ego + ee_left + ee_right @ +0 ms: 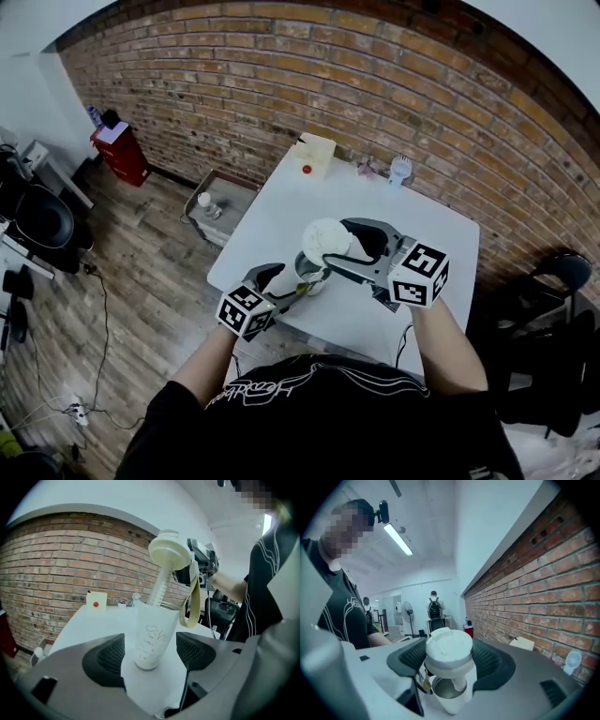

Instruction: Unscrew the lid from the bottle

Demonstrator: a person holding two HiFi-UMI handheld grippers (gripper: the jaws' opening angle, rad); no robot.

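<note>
While R fingers [493,660] grip lid [449,651] above bottle [151,639], L fingers [105,660] wide, bottle between, white table [431,234], brick wall [328,75] behind.

On the head view, the round white lid [326,237] hides most of the white plastic bottle [311,274] from me. Its pale straw [159,585] vanishes inside at the lower end. The small objects [401,169] at the white table's [441,253] far edge are too tiny for me to identify.

Table [441,246]: one.
Bottle [152,637]: one.
Lid [323,237]: one, with one straw [160,587].
Grippers: two, namely the left gripper [291,283] and the right gripper [337,246].
Box [315,153], tabletop's far left corner: one.
Small fan [400,169], tabletop's far edge: one.
Red cabinet [120,153]: one.
</note>
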